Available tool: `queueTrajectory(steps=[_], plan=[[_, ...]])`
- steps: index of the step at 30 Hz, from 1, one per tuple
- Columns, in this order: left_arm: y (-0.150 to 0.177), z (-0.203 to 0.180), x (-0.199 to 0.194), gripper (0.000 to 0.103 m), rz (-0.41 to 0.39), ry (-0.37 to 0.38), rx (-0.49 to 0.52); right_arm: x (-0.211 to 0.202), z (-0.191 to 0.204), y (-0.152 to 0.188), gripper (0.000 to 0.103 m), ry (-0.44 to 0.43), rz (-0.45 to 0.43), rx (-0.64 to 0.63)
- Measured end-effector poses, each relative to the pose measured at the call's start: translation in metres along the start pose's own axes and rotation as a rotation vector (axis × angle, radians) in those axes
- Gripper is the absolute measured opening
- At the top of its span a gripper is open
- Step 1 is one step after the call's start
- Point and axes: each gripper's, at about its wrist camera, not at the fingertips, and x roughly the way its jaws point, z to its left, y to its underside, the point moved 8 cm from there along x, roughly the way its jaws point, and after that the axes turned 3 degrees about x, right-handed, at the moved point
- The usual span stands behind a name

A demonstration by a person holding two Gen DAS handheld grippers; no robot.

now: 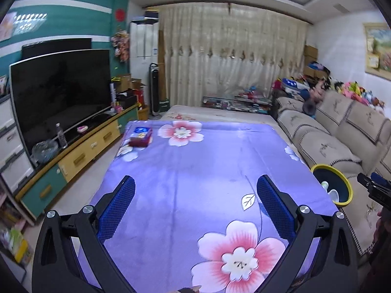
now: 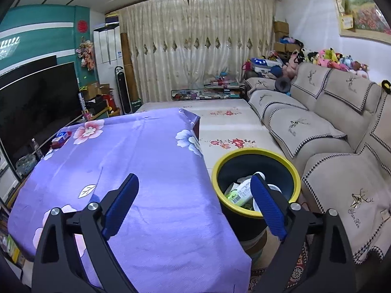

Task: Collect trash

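A dark bin with a yellow rim (image 2: 256, 153) stands on the floor by the table's right edge; several pieces of trash (image 2: 240, 190), white cups and a labelled wrapper, lie inside. In the left wrist view the bin (image 1: 342, 188) shows at the right. My right gripper (image 2: 195, 183) is open and empty, over the table's right edge, its right finger in front of the bin. My left gripper (image 1: 195, 185) is open wide above the purple flowered tablecloth (image 1: 195, 161), holding nothing. The right gripper's black body (image 1: 376, 190) shows at the far right of the left wrist view.
A tissue pack on a red box (image 1: 140, 136) sits at the table's far left corner. A beige sofa (image 2: 317, 131) runs along the right, with a mat (image 2: 227, 124) on the floor before it. A television (image 1: 61, 92) on a low cabinet stands to the left.
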Motion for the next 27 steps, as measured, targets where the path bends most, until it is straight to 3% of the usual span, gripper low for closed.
queueTrajectory(steps=[7, 27], plan=[[0.019, 0.008, -0.024, 0.098, -0.018, 0.004, -0.014, -0.021, 0.004, 0.000, 0.092, -0.008, -0.021, -0.002], [0.005, -0.011, -0.028, 0.098, -0.020, 0.003, 0.009, -0.015, -0.003, 0.004, 0.092, -0.013, 0.000, 0.029]])
